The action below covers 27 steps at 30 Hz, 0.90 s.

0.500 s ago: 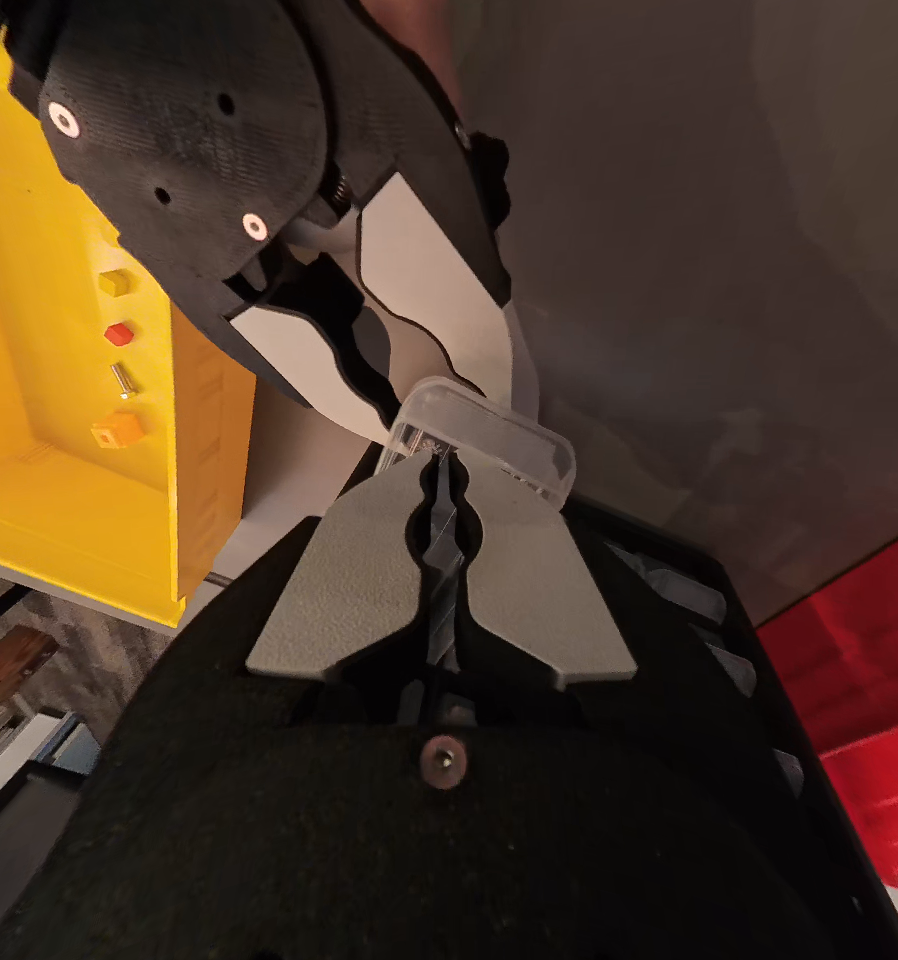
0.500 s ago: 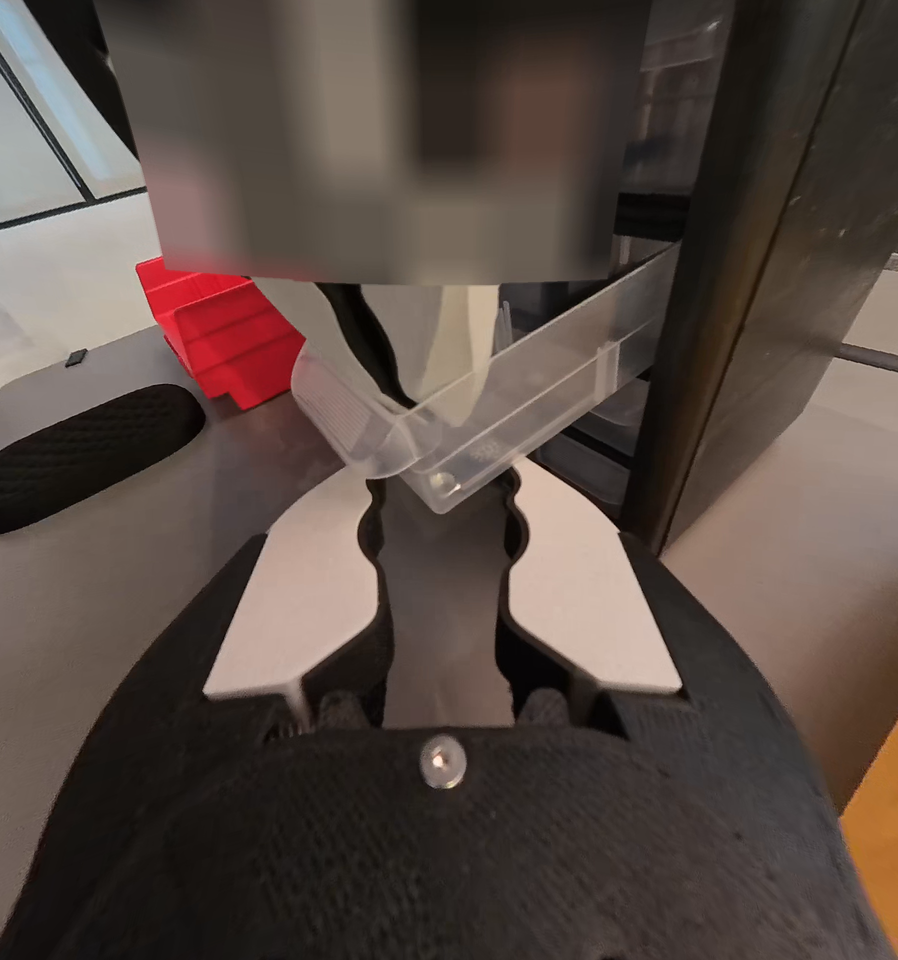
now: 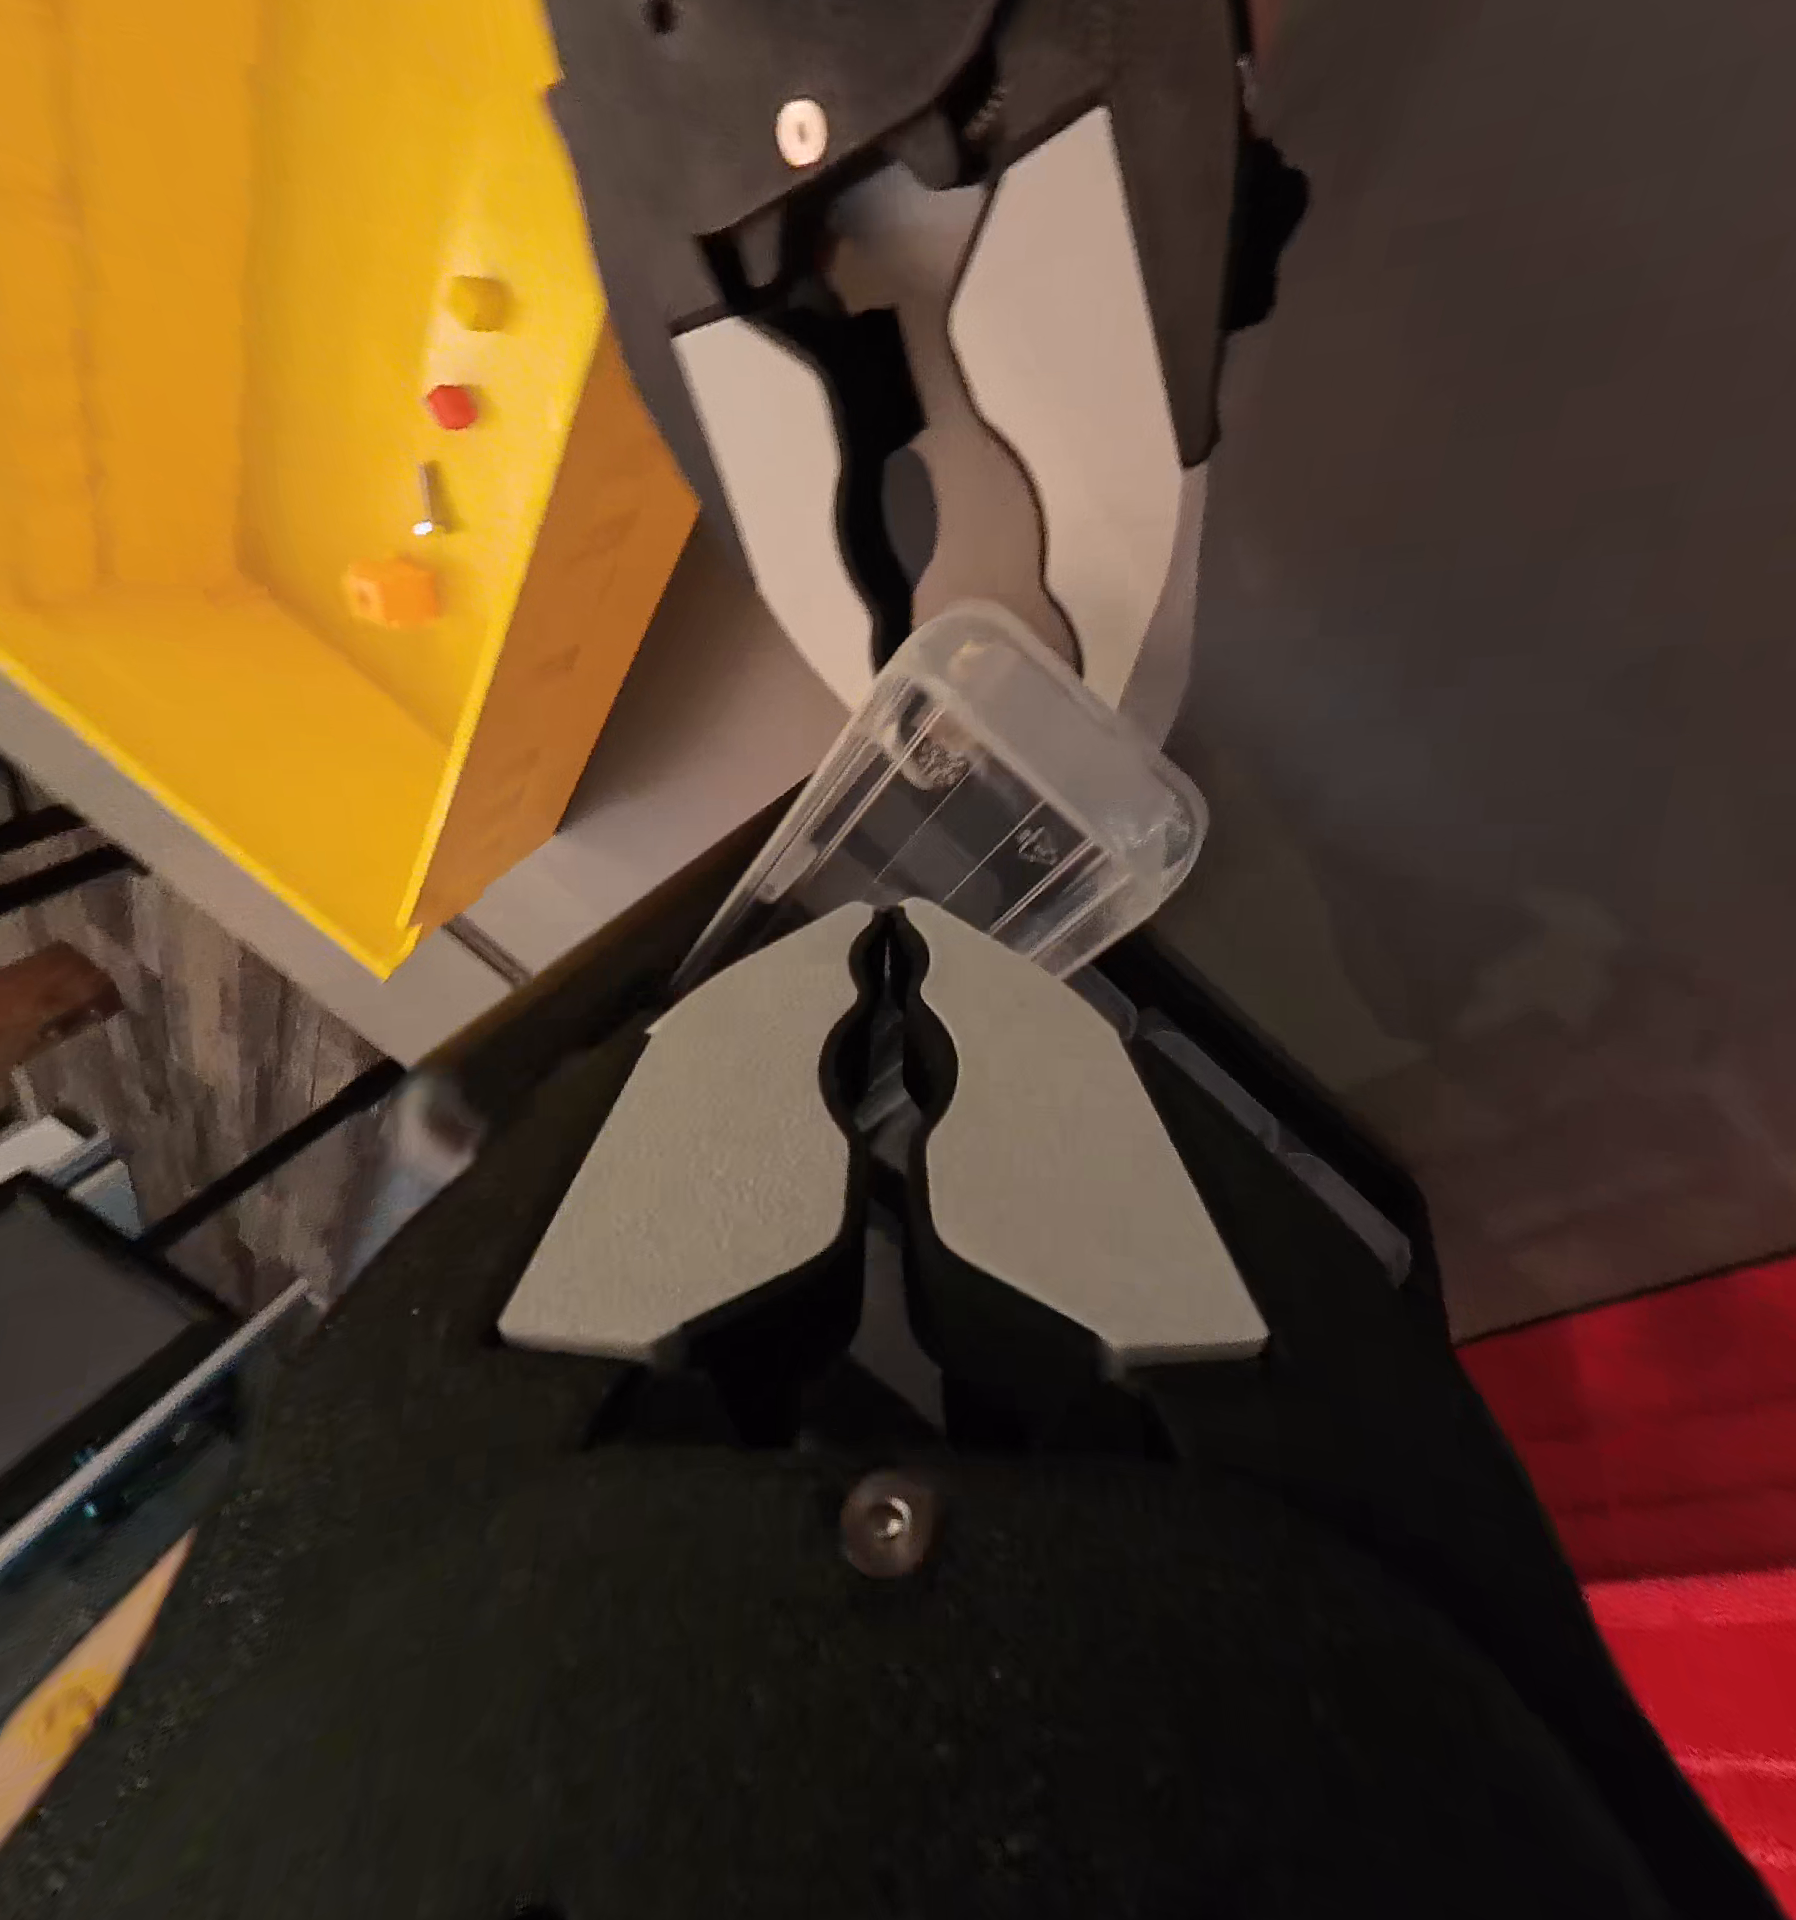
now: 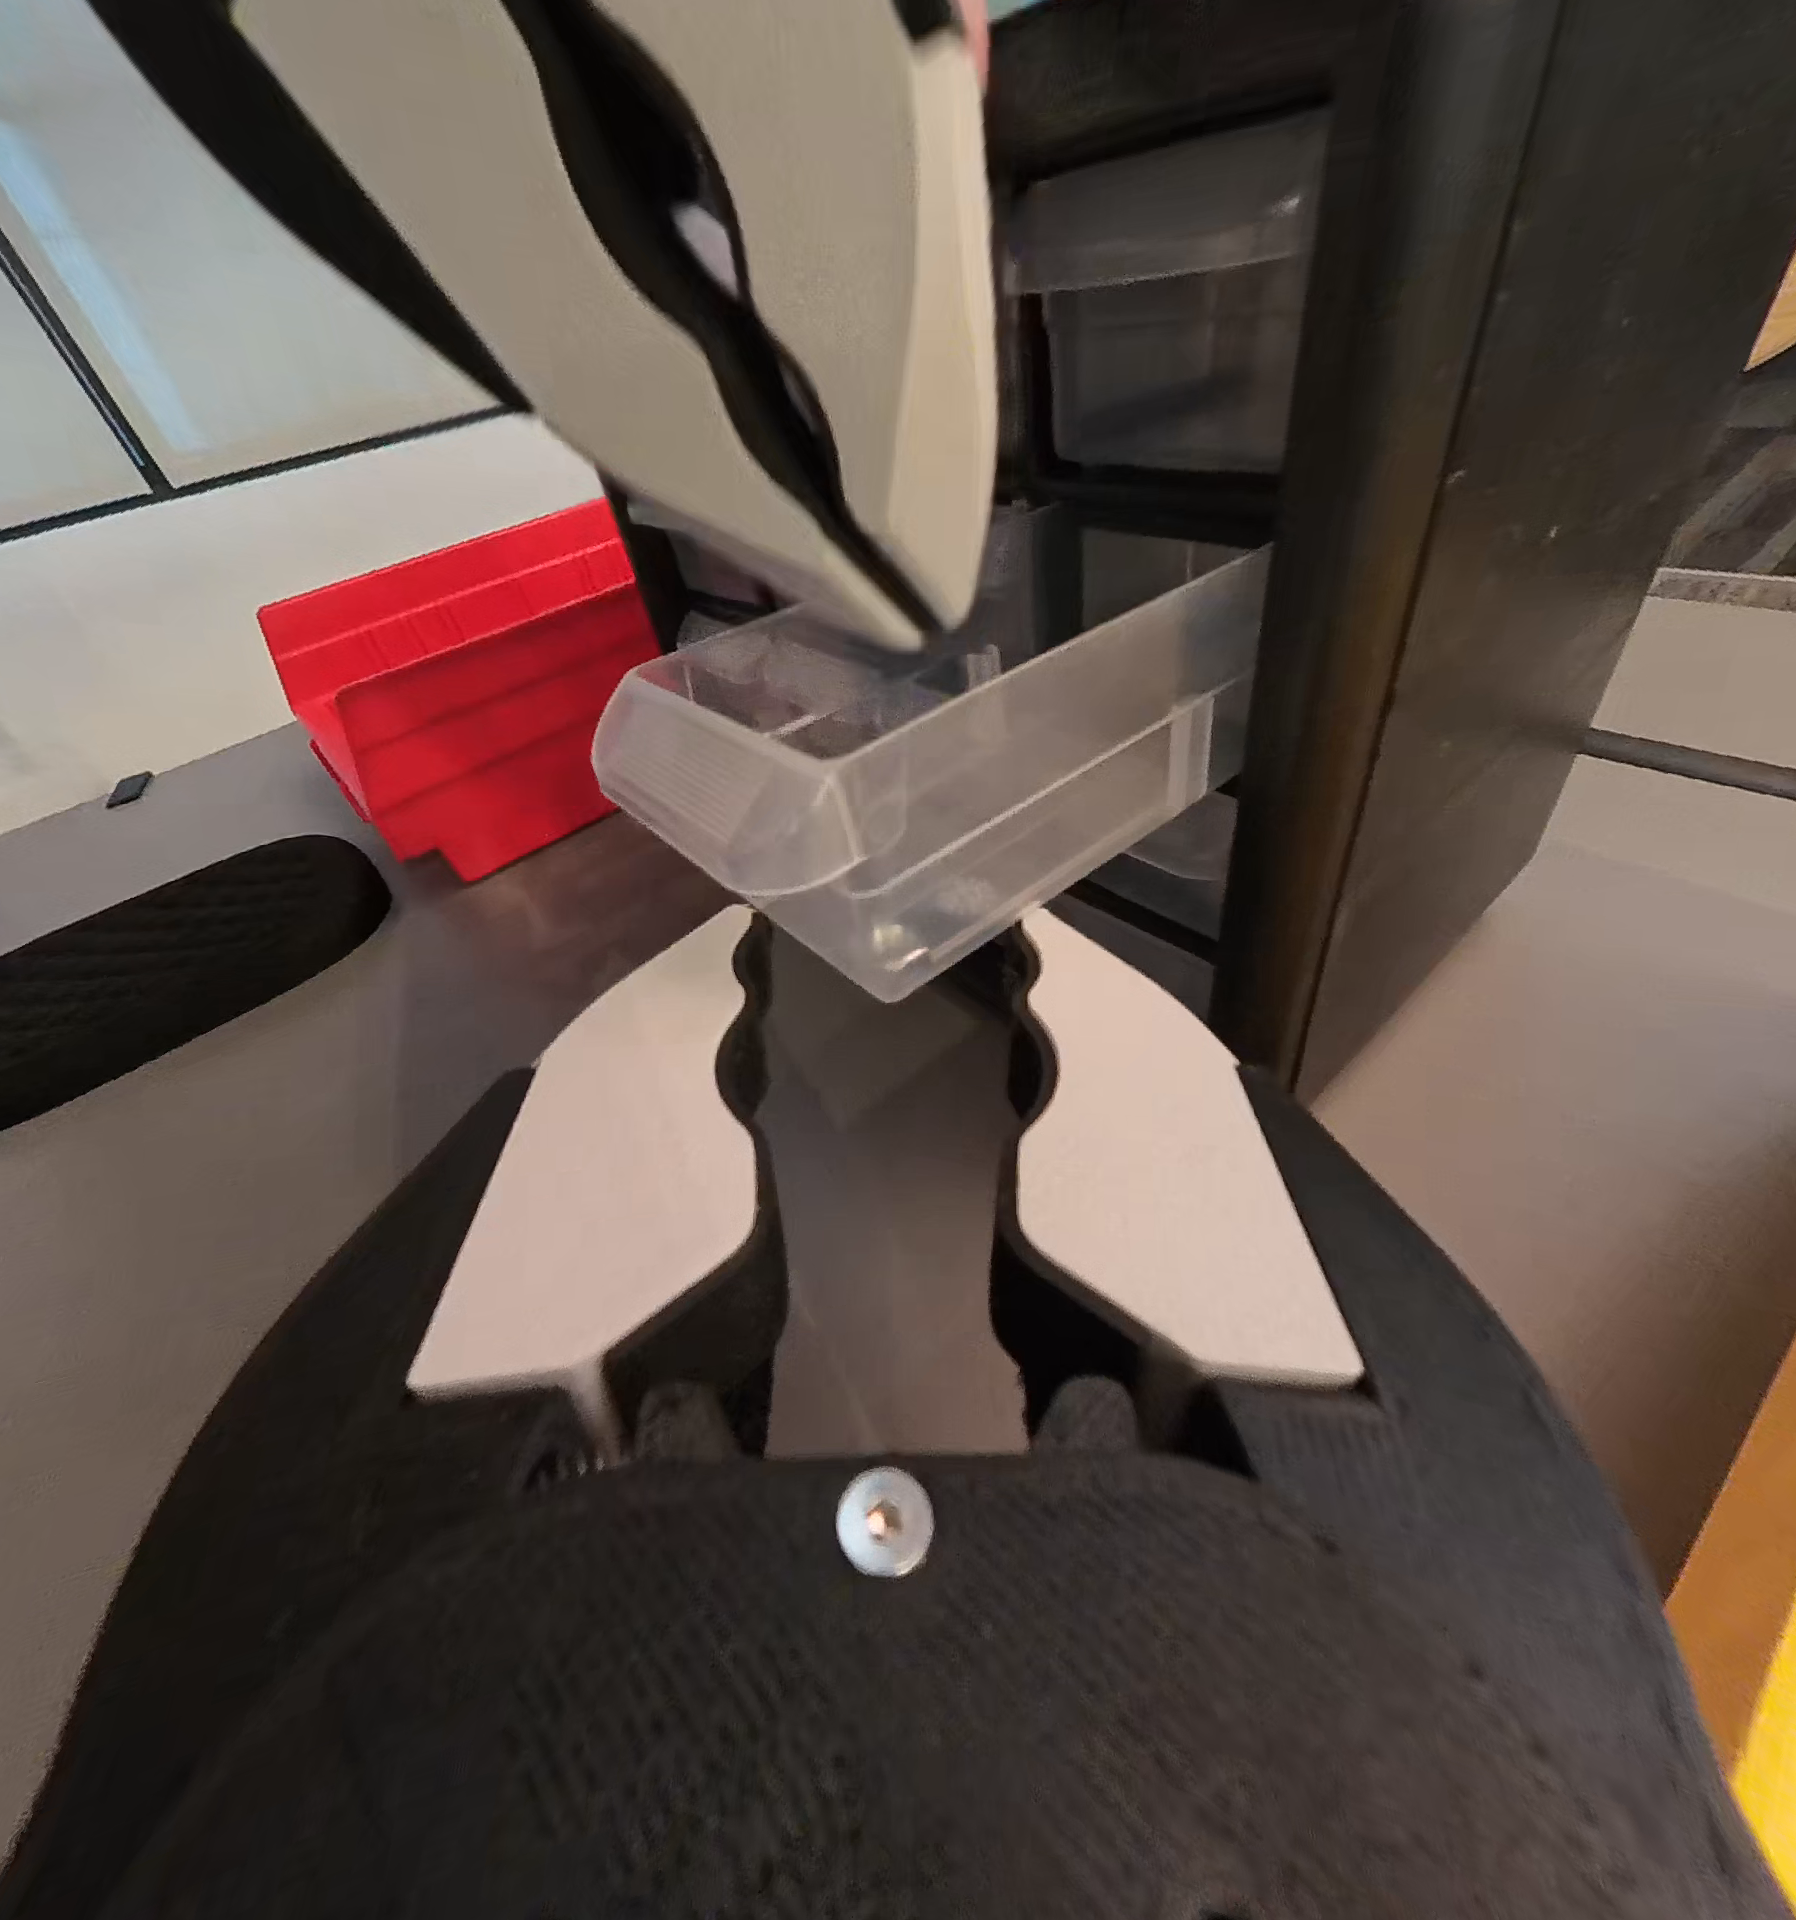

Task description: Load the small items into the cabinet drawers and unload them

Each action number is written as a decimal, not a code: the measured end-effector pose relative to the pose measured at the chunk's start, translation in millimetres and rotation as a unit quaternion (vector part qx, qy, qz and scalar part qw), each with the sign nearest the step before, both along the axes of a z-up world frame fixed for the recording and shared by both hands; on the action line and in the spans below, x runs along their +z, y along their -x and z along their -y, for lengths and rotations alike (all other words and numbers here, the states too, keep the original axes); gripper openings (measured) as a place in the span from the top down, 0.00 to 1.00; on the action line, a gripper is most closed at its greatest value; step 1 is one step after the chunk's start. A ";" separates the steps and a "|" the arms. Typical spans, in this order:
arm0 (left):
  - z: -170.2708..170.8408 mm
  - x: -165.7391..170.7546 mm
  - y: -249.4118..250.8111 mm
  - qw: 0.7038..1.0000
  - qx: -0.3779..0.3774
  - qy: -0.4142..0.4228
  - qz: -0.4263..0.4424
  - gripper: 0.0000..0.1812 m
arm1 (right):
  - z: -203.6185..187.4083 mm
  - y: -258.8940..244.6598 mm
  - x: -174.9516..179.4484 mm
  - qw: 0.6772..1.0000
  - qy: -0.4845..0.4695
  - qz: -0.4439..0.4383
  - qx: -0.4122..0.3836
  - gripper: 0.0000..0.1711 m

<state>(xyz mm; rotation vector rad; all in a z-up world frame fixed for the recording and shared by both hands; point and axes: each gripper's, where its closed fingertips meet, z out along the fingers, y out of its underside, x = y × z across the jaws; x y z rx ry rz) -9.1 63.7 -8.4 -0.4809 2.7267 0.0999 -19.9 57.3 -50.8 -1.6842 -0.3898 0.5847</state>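
A clear plastic drawer is pulled out of the black cabinet and also shows in the left wrist view. My left gripper is shut, its tips reaching down into the drawer from above. It appears in the right wrist view too. Whether it pinches anything is hidden. My right gripper is open and empty just below the drawer's front corner. It also shows in the left wrist view. A small metal piece lies in the drawer's front corner.
A yellow bin to the left holds a yellow cube, a red piece, a metal pin and an orange cube. A red bin stands on the grey table. A black pad lies at the far left. Tip to tip, the grippers are about 5 cm apart.
Both views have shifted: the right gripper has drawn back a little, so the drawer shows more fully. The left gripper stays shut at the drawer. The right stays open.
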 end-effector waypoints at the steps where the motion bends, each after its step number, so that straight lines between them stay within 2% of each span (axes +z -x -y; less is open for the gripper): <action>1: -1.9 6.9 2.0 1.000 0.011 0.002 0.018 1.00 | 0.0 0.7 0.1 1.000 -0.001 0.000 0.001 0.75; 7: 2.6 31.5 22.3 0.981 0.133 0.070 0.122 0.97 | 0.0 1.4 2.3 1.000 -0.004 -0.009 -0.001 0.75; 13: 27.1 18.5 36.8 0.942 0.237 0.159 0.174 0.89 | -1.1 -1.2 3.6 1.000 -0.007 -0.018 -0.009 0.75; 16: 28.9 11.5 30.2 0.933 0.253 0.157 0.203 0.90 | -1.4 -2.0 3.4 1.000 -0.008 -0.021 -0.010 0.75; 21: 35.1 0.5 15.3 0.926 0.284 0.170 0.180 0.92 | -1.6 -2.7 3.2 1.000 -0.012 -0.017 -0.013 0.75; 27: 26.5 -2.7 6.8 0.929 0.300 0.116 0.180 0.95 | -1.7 -8.3 6.5 0.999 -0.019 -0.017 -0.022 0.76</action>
